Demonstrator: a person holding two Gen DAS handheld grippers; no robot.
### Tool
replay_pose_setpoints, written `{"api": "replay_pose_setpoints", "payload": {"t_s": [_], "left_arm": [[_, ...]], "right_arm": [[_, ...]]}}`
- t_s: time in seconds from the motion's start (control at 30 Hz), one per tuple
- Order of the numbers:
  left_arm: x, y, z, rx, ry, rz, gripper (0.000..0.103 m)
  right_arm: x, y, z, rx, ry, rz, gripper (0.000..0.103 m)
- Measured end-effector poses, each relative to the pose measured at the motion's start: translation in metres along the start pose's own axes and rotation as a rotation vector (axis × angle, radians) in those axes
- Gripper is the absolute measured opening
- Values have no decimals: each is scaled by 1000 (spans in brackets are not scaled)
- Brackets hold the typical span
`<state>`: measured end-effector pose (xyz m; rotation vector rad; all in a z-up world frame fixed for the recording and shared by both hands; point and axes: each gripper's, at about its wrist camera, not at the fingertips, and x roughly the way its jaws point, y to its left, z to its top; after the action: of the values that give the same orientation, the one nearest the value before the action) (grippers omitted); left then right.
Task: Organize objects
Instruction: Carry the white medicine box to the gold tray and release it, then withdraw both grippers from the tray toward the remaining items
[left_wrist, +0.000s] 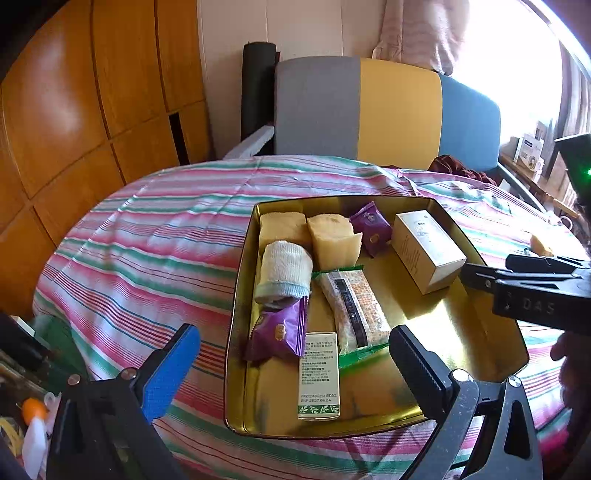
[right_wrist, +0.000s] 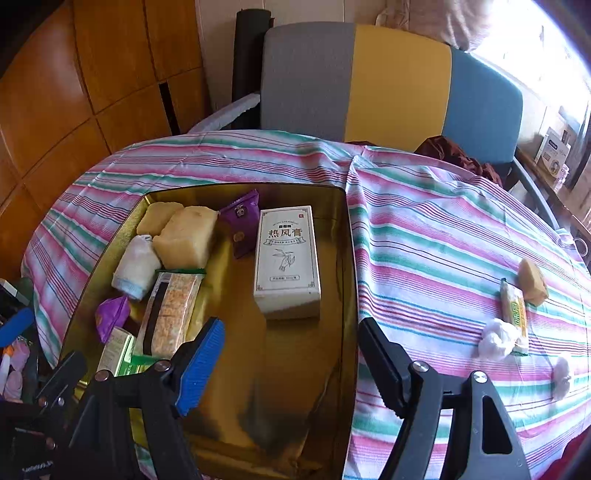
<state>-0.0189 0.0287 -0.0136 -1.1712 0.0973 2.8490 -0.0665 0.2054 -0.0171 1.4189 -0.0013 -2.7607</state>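
Resting on the striped cloth (right_wrist: 424, 236), the gold metal tray (right_wrist: 343, 258) is shallow, rectangular and glossy. At its 12 o'clock edge lie two pale sponge-like blocks (left_wrist: 334, 236) and a purple foil packet (left_wrist: 371, 227); the white carton (right_wrist: 286, 258), printed with dark characters, lies flat toward 1 o'clock. A rolled white cloth (left_wrist: 282, 271) sits at 9 o'clock, touching a second purple packet (left_wrist: 279, 330). A clear-wrapped snack bar (left_wrist: 352, 308) runs down the centre, with a green-and-white box (left_wrist: 319, 374) at 6 o'clock. Outside the tray, at 3 o'clock, lie a tan block (right_wrist: 532, 282), a yellow-green wrapped bar (right_wrist: 513, 314) and a crumpled white wad (right_wrist: 496, 338). The right gripper (right_wrist: 290, 354) is spread wide above bare tray floor, pinching nothing. The left gripper (left_wrist: 293, 356) is likewise spread, straddling the tray's near-left corner, empty.
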Motion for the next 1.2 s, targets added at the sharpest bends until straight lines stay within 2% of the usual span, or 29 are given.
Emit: {"api": "replay_pose_setpoints", "payload": {"t_s": [0.57,1.2], "left_arm": [[-14,0,0,27,-74,73,103],[-15,-19,-2,89,-73,77,103]], "right_arm": [[-25,-29,-38,84,-14,-47,76],[-41,-107,-65,206,2,-124,76]]}}
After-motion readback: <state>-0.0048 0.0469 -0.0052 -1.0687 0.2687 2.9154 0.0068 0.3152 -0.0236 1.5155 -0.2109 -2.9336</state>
